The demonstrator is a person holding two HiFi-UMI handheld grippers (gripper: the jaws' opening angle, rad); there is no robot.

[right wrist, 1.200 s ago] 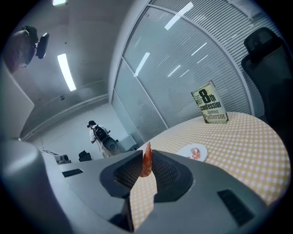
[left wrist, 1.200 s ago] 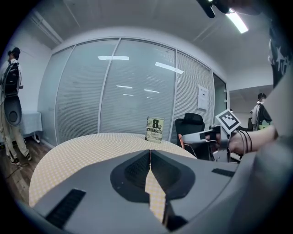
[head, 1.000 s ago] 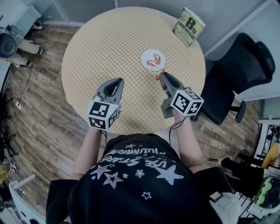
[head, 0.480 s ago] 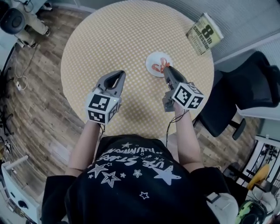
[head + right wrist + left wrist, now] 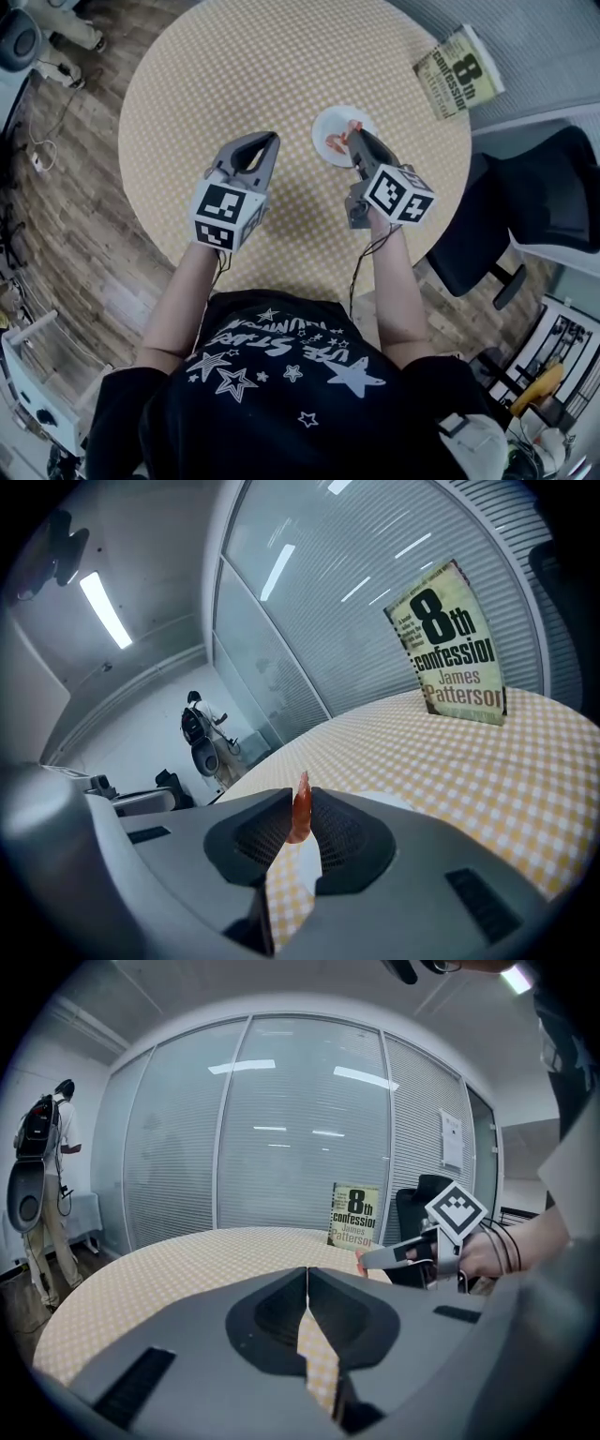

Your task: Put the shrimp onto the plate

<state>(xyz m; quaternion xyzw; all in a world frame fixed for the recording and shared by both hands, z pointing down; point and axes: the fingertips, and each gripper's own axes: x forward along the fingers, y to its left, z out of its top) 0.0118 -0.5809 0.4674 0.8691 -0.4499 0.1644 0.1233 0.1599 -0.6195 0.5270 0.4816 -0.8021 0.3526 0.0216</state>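
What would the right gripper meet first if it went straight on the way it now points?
Probably the white plate, just ahead of the right gripper and its held shrimp; height is unclear.

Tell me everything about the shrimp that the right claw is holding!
The shrimp is small, orange-red and glossy, slim and gently curved. It stands nearly upright, pinched at its middle between the tips of the right claw, with its pointed end poking above them. Only the claw touches it. It hangs above the white plate on the checked table.
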